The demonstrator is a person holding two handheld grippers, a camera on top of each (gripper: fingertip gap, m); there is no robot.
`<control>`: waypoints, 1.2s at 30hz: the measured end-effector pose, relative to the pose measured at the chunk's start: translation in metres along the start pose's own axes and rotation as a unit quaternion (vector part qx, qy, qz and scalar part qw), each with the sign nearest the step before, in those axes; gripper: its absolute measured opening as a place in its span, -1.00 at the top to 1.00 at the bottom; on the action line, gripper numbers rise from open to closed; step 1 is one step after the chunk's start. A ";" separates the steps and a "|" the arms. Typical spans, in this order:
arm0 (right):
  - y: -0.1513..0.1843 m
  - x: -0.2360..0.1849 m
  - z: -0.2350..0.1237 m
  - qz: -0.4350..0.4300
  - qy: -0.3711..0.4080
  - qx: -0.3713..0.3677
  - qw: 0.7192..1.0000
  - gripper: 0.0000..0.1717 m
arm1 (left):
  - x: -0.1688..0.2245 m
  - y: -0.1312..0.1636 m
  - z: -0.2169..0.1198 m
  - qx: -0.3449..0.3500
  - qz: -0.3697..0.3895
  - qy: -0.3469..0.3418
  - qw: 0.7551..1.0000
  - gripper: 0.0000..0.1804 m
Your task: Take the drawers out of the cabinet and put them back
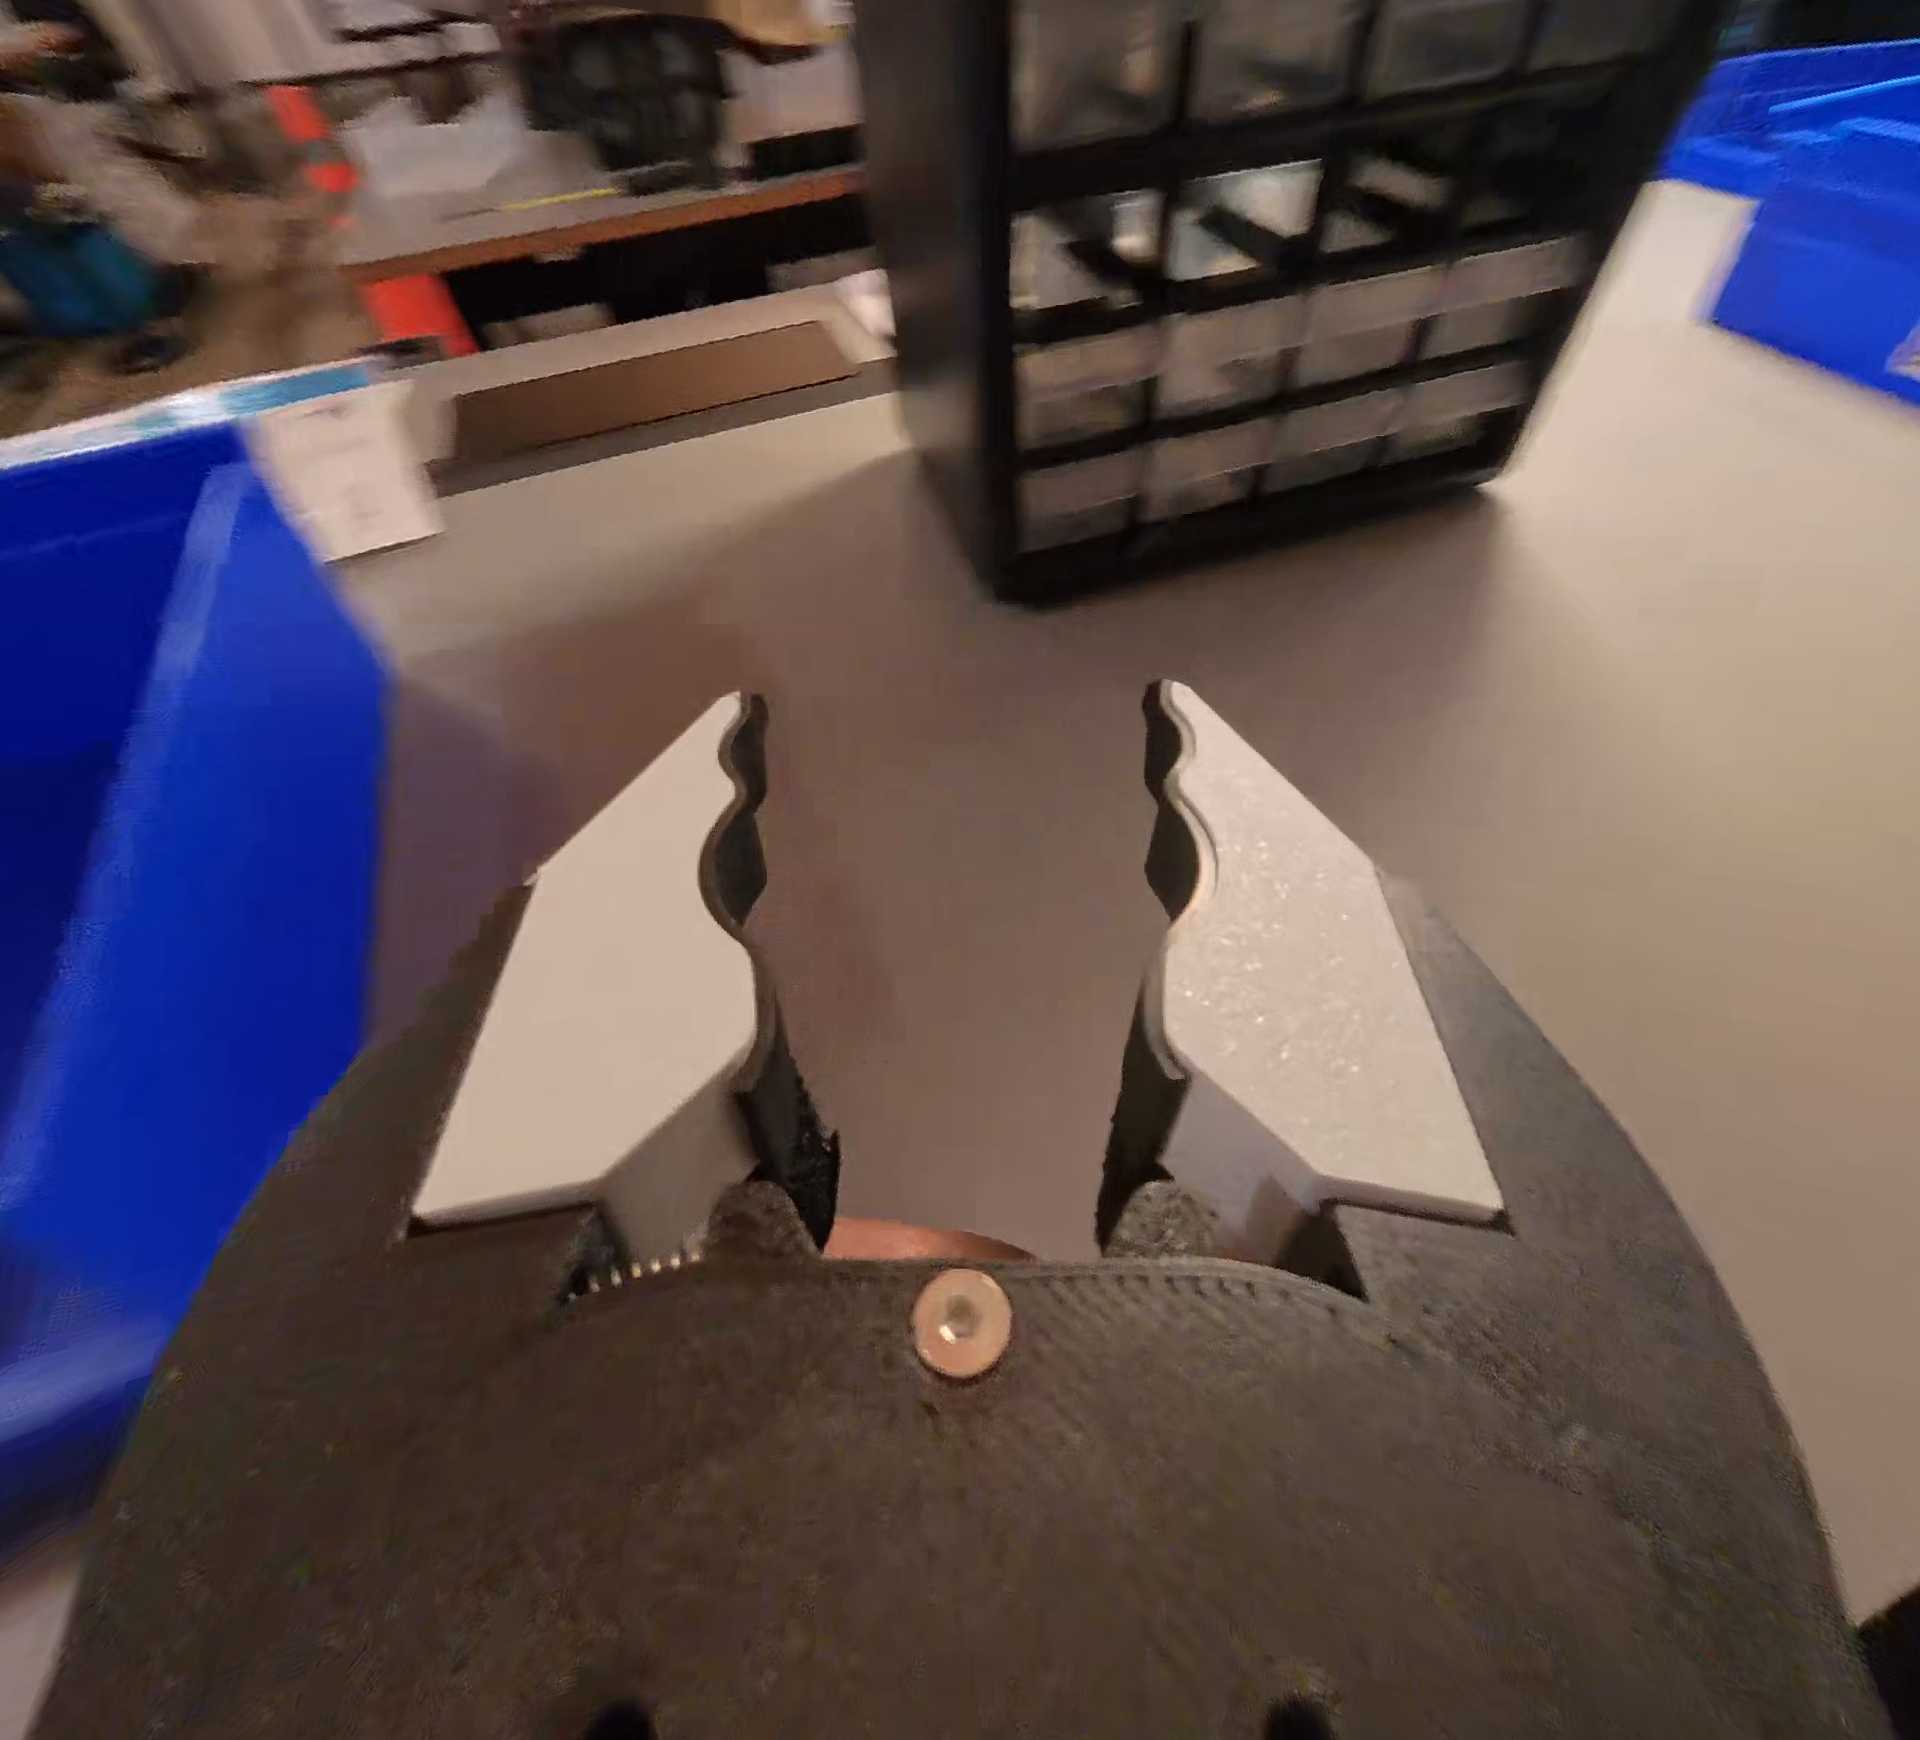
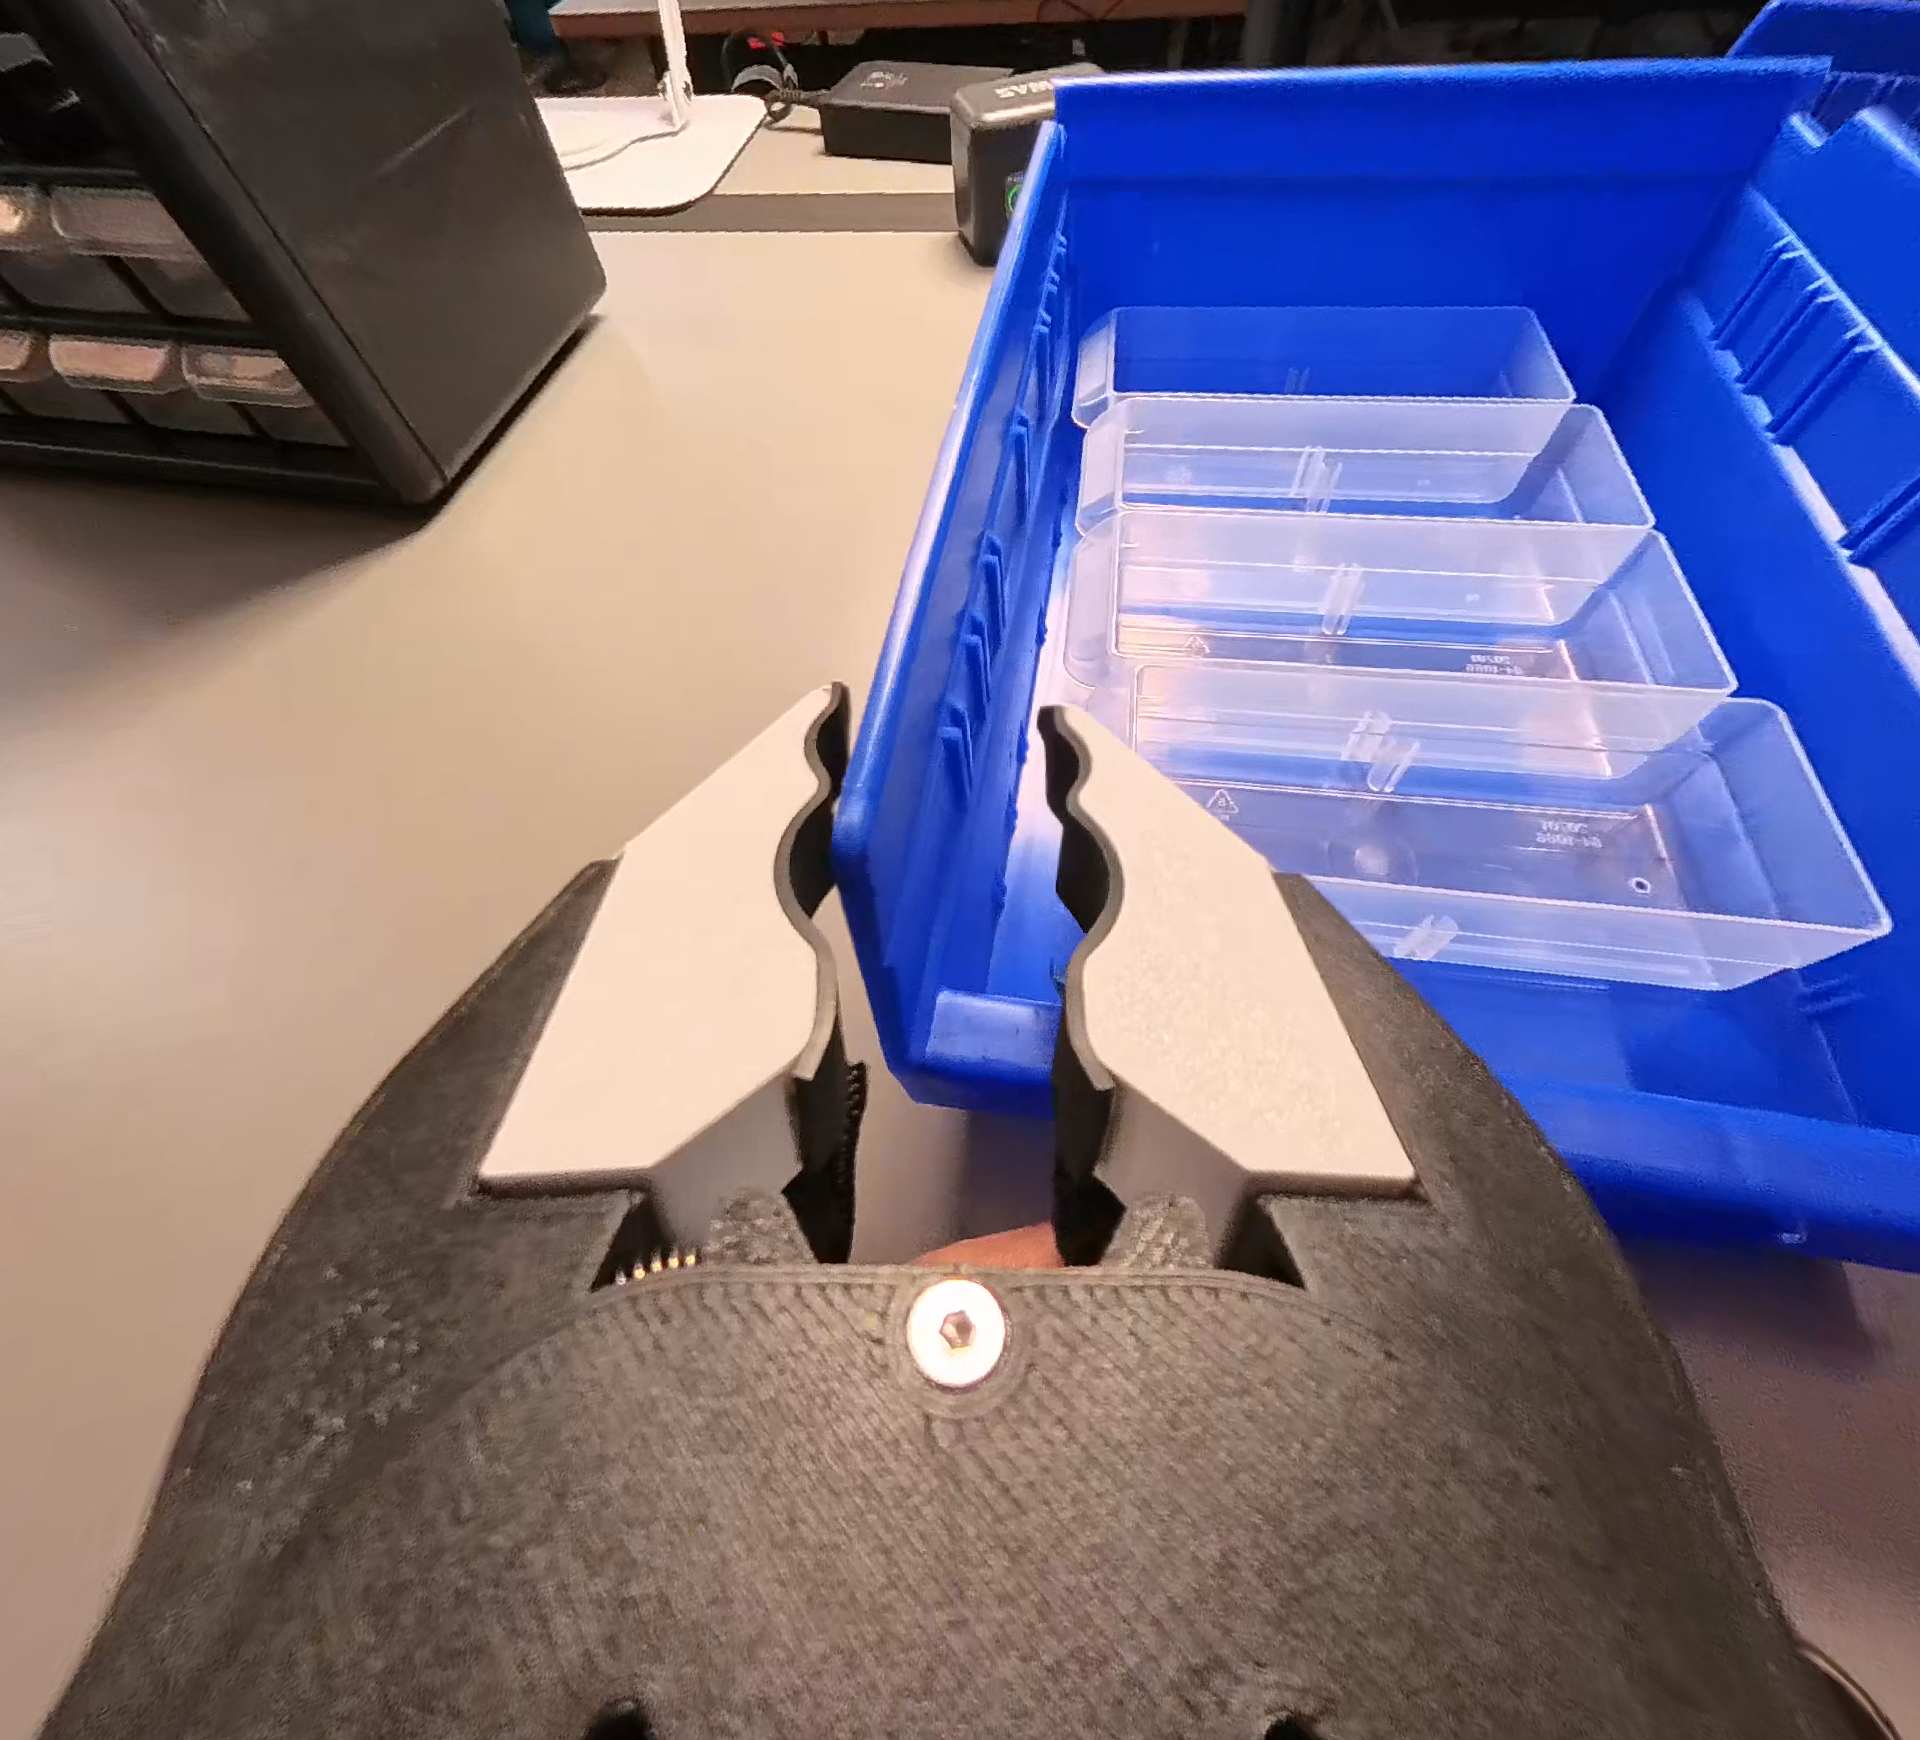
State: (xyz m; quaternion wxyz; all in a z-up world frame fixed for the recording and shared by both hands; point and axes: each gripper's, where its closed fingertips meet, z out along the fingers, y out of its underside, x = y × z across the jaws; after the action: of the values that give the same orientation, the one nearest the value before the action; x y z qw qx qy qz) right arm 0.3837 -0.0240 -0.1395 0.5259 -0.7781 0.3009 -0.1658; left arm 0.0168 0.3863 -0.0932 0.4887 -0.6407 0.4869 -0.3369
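I can see writing, but I will not read it out. Ahead and right of my right hand-held gripper [image 2: 940, 734], the clear drawers [image 2: 1455, 610] in the blue bin [image 2: 1434, 132] have small raised letters, numbers and a little triangle sign on their bottoms. Far ahead, a dark box [image 2: 1003, 132] behind the bin has pale letters. In my left view, a white paper [image 1: 348, 475] is too blurry to read.
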 end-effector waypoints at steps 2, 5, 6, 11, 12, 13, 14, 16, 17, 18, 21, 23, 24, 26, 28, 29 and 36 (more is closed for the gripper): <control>0.000 -0.002 0.001 -0.011 -0.001 0.004 1.000 0.54 | -0.031 0.004 -0.027 0.002 0.011 -0.092 0.996 0.10; -0.002 -0.002 0.001 -0.017 0.000 0.015 1.000 0.65 | -0.075 0.005 -0.056 -0.005 0.022 -0.201 0.979 0.07; -0.002 -0.002 0.001 -0.019 -0.002 0.015 1.000 0.67 | -0.091 0.008 -0.061 -0.016 0.019 -0.232 0.972 0.04; 0.000 -0.002 -0.004 -0.027 0.002 0.017 0.999 0.80 | -0.149 0.056 -0.057 -0.117 -0.015 -0.287 0.951 0.10; 0.001 -0.001 -0.006 -0.027 0.004 0.019 0.999 0.82 | -0.156 0.066 -0.054 -0.131 -0.022 -0.290 0.948 0.14; 0.002 0.000 -0.010 -0.025 0.004 0.020 0.999 0.83 | -0.161 0.075 -0.050 -0.142 -0.029 -0.288 0.947 0.16; 0.004 0.001 -0.014 -0.022 0.004 0.022 1.000 0.86 | -0.164 0.083 -0.046 -0.149 -0.036 -0.283 0.947 0.22; 0.008 0.002 -0.024 -0.020 0.003 0.024 1.000 0.90 | -0.169 0.091 -0.039 -0.154 -0.039 -0.277 0.948 0.39; 0.011 0.003 -0.030 -0.019 0.001 0.025 1.000 0.92 | -0.171 0.094 -0.036 -0.156 -0.036 -0.273 0.949 0.48; 0.014 0.001 -0.036 -0.015 -0.009 0.025 1.000 0.91 | -0.173 0.095 -0.033 -0.155 -0.033 -0.272 0.949 0.56; 0.022 -0.009 -0.055 -0.012 -0.046 0.027 0.998 0.91 | -0.179 0.090 -0.031 -0.140 -0.017 -0.281 0.949 0.80; 0.027 -0.015 -0.067 -0.029 -0.062 0.026 0.997 0.91 | -0.175 0.088 -0.029 -0.131 -0.009 -0.270 0.954 0.94; 0.030 -0.019 -0.073 -0.035 -0.073 0.024 0.996 0.91 | -0.173 0.087 -0.028 -0.127 -0.005 -0.267 0.955 0.95; 0.035 -0.028 -0.085 -0.049 -0.099 0.023 0.994 0.91 | -0.167 0.086 -0.028 -0.126 0.011 -0.261 0.957 0.96; 0.041 -0.035 -0.097 -0.069 -0.119 0.021 0.990 0.92 | -0.156 0.085 -0.030 -0.123 0.028 -0.242 0.962 0.96; 0.044 -0.038 -0.103 -0.077 -0.132 0.021 0.988 0.92 | -0.148 0.085 -0.032 -0.122 0.037 -0.233 0.964 0.96; 0.061 -0.069 -0.140 -0.132 -0.235 0.017 0.963 0.92 | -0.084 0.083 -0.067 -0.091 0.086 -0.148 0.981 0.96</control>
State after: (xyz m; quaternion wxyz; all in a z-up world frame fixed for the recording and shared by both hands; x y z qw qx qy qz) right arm 0.2329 -0.0967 -0.1365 0.5681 -0.8191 0.0610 -0.0515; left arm -0.0941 0.4426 -0.1490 0.5219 -0.6813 0.4911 -0.1495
